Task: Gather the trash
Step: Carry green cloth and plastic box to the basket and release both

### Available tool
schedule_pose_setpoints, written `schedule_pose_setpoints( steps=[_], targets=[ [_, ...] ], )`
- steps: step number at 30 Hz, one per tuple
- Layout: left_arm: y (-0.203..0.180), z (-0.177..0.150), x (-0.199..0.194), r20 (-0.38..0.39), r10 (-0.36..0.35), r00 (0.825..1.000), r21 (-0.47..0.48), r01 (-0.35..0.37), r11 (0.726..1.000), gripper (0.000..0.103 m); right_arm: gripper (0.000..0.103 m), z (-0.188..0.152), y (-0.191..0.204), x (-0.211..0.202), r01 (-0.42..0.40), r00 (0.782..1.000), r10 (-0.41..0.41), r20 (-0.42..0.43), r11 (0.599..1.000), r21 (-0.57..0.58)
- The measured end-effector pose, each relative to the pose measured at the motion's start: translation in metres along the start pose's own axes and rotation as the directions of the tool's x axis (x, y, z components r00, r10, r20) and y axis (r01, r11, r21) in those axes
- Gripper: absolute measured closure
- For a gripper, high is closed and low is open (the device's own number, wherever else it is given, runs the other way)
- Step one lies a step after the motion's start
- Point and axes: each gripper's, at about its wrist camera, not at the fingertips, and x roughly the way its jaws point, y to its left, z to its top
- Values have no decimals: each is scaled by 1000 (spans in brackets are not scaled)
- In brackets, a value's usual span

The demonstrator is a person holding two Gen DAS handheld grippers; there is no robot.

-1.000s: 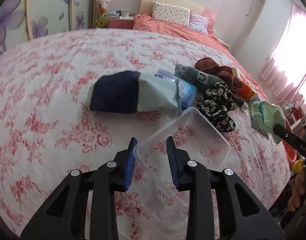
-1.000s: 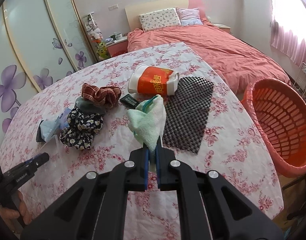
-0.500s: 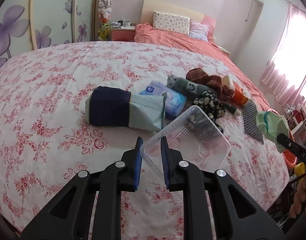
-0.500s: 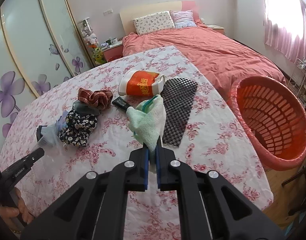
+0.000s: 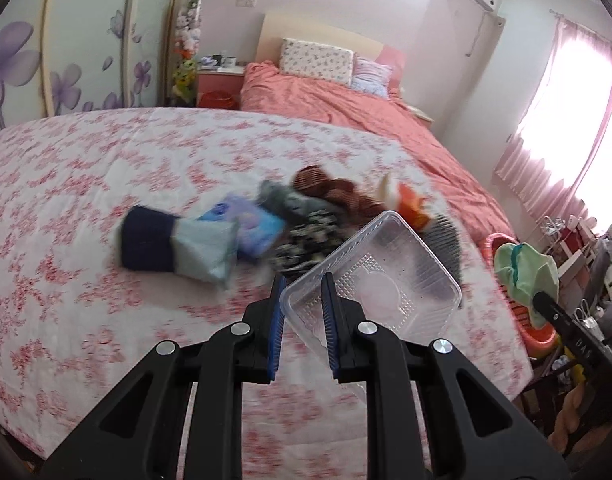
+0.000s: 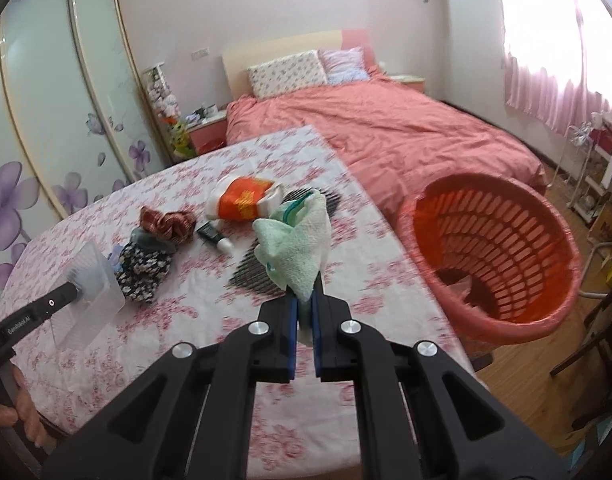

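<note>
My left gripper [image 5: 303, 285] is shut on the corner of a clear plastic container [image 5: 385, 280], held lifted above the floral table [image 5: 106, 168]. My right gripper [image 6: 304, 300] is shut on a pale green cloth [image 6: 294, 240] that stands up from its jaws. An orange-red slatted basket [image 6: 493, 240] stands on the floor just past the table's right edge. In the right wrist view the left gripper [image 6: 68, 294] and its container [image 6: 92, 280] show at the far left. In the left wrist view the green cloth [image 5: 525, 268] shows at the far right.
On the table lie an orange-and-white packet [image 6: 244, 202], a black mesh mat [image 6: 254, 272], a black tube [image 6: 212, 234], rolled socks [image 6: 166, 222], a black floral cloth [image 6: 144, 270], a blue tissue pack [image 5: 254, 228] and a navy-and-teal pouch [image 5: 174, 248]. A pink bed [image 6: 385, 128] lies behind.
Both grippers have risen and swung right with their loads. The left jaws narrowed on the container and lifted it off the table. The basket now fills more of the right wrist view.
</note>
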Motion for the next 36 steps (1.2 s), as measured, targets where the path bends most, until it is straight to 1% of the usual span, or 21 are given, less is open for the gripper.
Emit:
schedule_pose_setpoints(
  steps=[5,13,19,27,36],
  targets=[
    [-34,3,4,7,-47,999,20,47,999,85,96,0,-23,-16,54,997,-55,56,998,21],
    [-86,5,15,0,-124,992,45,124,991,85,96,0,-66,-32,120,986,-130,106,988,97],
    [-131,1,26,-21,-181,983,87,182,979,85,96,0,-98,-34,151,979,-170,115,976,160],
    [-186,-4,48,-57,-245,968,137,251,958,85,96,1,-133,-22,183,972,-208,105,960,211],
    [-235,-10,75,-100,-289,952,170,303,938,85,96,4,-166,-9,202,966,-235,104,945,257]
  ],
)
